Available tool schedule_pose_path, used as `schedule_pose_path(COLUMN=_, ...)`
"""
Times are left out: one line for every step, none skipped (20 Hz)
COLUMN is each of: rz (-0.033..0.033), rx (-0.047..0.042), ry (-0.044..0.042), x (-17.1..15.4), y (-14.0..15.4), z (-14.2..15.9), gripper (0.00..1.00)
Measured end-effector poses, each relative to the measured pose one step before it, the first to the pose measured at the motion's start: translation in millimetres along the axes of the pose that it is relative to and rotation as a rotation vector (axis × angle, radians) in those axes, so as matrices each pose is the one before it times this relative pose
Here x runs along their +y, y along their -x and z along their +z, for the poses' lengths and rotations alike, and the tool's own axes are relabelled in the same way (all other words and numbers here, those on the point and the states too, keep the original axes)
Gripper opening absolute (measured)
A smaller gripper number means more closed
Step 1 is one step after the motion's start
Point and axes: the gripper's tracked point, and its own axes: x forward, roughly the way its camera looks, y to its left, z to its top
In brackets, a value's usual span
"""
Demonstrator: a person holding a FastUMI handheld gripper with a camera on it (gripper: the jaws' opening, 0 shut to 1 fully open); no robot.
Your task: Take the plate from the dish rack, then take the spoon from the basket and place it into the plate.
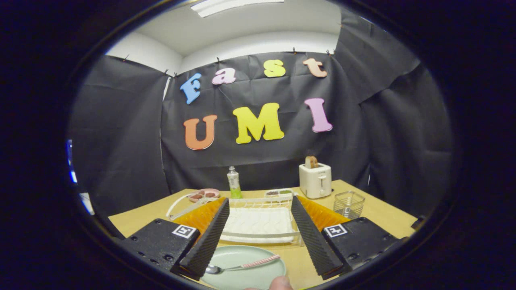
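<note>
The gripper (260,235) has its fingers (207,241) spread wide with nothing held between them. Low between the fingers, on the near part of the wooden table (383,213), lies a pale green plate (250,272). The spoon (240,266) rests in the plate, its bowl close to the left finger and its checked handle pointing right and slightly away. A fingertip of a person (281,283) shows at the plate's near right rim. Just beyond the plate, between the fingers, stands the white dish rack (260,219) with a white tray inside. To the right of the rack is a clear wire basket (349,203). Farther back stands a white toaster (315,180) with a slice of bread (311,162) sticking up from its slot. Left of the toaster is a small divided dish (279,193), then a bottle with a green base (234,183), and farther left a pink bowl (204,194) holding brown pieces.
</note>
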Motion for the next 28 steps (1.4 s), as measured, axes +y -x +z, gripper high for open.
schedule_pose_path(rz=-0.00874, rx=-0.01291, ry=0.01314, x=-4.71, y=4.85, z=4.14, gripper=1.0)
schedule_pose_path(rz=-0.00904, rx=-0.00941, ry=0.00319, x=-4.4, y=4.81, z=3.15, gripper=1.0)
schedule_pose_path(rz=-0.01706, rx=-0.00207, ry=0.00256, x=-7.26, y=3.8, z=0.94, gripper=1.0)
schedule_pose_path(rz=-0.01398, rx=-0.00031, ry=0.00262, x=-7.57, y=3.61, z=-1.62, gripper=1.0)
schedule_pose_path(rz=-0.00994, rx=-0.00254, ry=0.00247, x=-4.87, y=2.7, z=-0.79, gripper=1.0)
schedule_pose_path(rz=-0.01001, rx=-0.00249, ry=0.00229, x=-3.77, y=3.15, z=-1.07, gripper=1.0)
schedule_pose_path(rz=-0.00841, rx=-0.00182, ry=0.00704, x=-3.37, y=1.51, z=-1.56, gripper=1.0)
schedule_pose_path(rz=-0.00096, rx=-0.00162, ry=0.00473, x=-1.27, y=1.56, z=-1.98, gripper=1.0)
schedule_pose_path(rz=0.00785, rx=0.0044, ry=0.00146, x=1.24, y=0.96, z=-2.42, gripper=1.0)
schedule_pose_path(rz=0.00297, rx=0.00788, ry=-0.00035, x=1.43, y=0.05, z=-3.36, gripper=1.0)
schedule_pose_path(rz=0.00245, rx=0.00403, ry=-0.00098, x=0.27, y=0.27, z=-1.92, gripper=1.0)
schedule_pose_path(rz=-0.00086, rx=0.00212, ry=0.00186, x=-0.11, y=-0.48, z=-1.53, gripper=1.0)
schedule_pose_path(rz=0.00049, rx=0.00307, ry=0.00104, x=0.49, y=-0.7, z=-1.3, gripper=1.0)
schedule_pose_path(rz=0.00283, rx=0.00283, ry=-0.0019, x=1.92, y=0.11, z=-1.86, gripper=1.0)
schedule_pose_path(rz=0.00389, rx=0.00307, ry=-0.00476, x=1.76, y=-1.35, z=-1.02, gripper=1.0)
schedule_pose_path(rz=0.00222, rx=0.00314, ry=-0.00545, x=1.06, y=-0.91, z=-0.84, gripper=1.0)
schedule_pose_path(rz=0.00379, rx=0.00433, ry=-0.00771, x=2.36, y=-1.52, z=0.23, gripper=1.0)
schedule_pose_path(rz=0.00441, rx=0.00387, ry=-0.00985, x=3.43, y=0.26, z=-0.94, gripper=1.0)
schedule_pose_path(rz=0.00515, rx=0.00337, ry=-0.00642, x=2.75, y=-0.63, z=-0.33, gripper=1.0)
schedule_pose_path(rz=0.00145, rx=0.00015, ry=-0.00134, x=2.56, y=0.07, z=-0.21, gripper=1.0)
schedule_pose_path(rz=0.00036, rx=0.00037, ry=0.00259, x=1.87, y=-1.05, z=-0.44, gripper=1.0)
schedule_pose_path(rz=0.00264, rx=0.00189, ry=0.00314, x=2.52, y=0.05, z=-1.15, gripper=1.0)
schedule_pose_path(rz=0.00372, rx=0.00099, ry=-0.00078, x=3.22, y=-0.22, z=0.14, gripper=1.0)
schedule_pose_path(rz=0.00304, rx=0.00138, ry=0.00016, x=2.61, y=0.3, z=-0.59, gripper=1.0)
schedule_pose_path(rz=0.00254, rx=-0.0007, ry=0.00113, x=2.84, y=-1.49, z=0.82, gripper=1.0)
schedule_pose_path(rz=0.00217, rx=0.00034, ry=0.00196, x=2.26, y=-0.12, z=0.28, gripper=1.0)
schedule_pose_path(rz=0.00372, rx=-0.00111, ry=0.00136, x=2.53, y=-1.63, z=0.93, gripper=1.0)
schedule_pose_path(rz=0.00271, rx=-0.00034, ry=0.0016, x=2.34, y=0.56, z=0.52, gripper=1.0)
